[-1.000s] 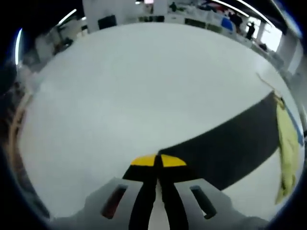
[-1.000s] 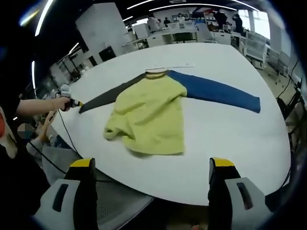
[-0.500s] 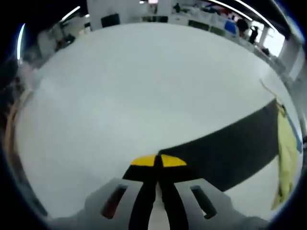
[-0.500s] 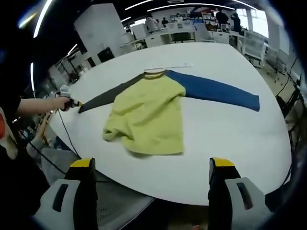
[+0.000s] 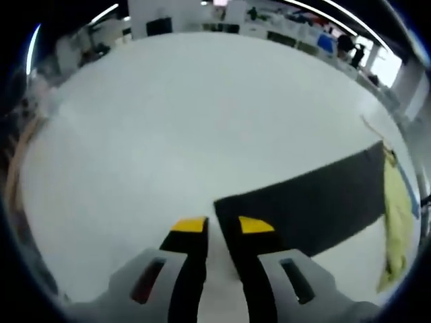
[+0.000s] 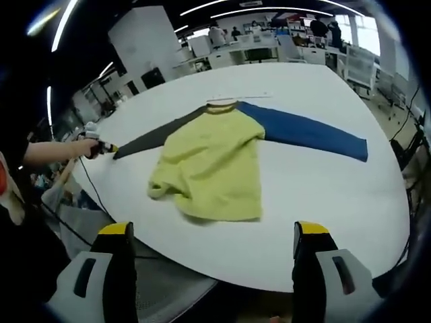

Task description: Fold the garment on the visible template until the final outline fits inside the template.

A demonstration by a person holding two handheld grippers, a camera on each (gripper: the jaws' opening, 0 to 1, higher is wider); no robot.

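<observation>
Right gripper view showed the garment (image 6: 214, 165) spread on the white table (image 6: 323, 202), a long-sleeved top with a yellow-green body, a dark grey sleeve (image 6: 151, 138) running out to one side and a blue sleeve (image 6: 306, 132) stretched out flat to the other. The body was not smooth: its lower hem was bunched and rolled under on the grey-sleeve side, and the cloth was rumpled across the middle. The collar lay at the far end, towards a thin pale strip (image 6: 236, 97) on the table just beyond it. My right gripper (image 6: 210, 235) hung off the near edge of the table, well apart from the top, its two yellow-tipped jaws spread wide with nothing between them.

At the end of the grey sleeve I could see my left gripper (image 6: 106, 147) in my hand (image 6: 84, 145), right at the cuff. In the left gripper view, my left gripper (image 5: 221, 225) had its jaws parted by a narrow gap. The square end of the dark grey sleeve (image 5: 303, 205) lay flat on the table (image 5: 168, 121) just past the tips, under the right-hand one, and I could not tell whether any cloth sat between the jaws. The yellow-green body (image 5: 394, 229) showed as a crumpled strip at the far end of that sleeve.
</observation>
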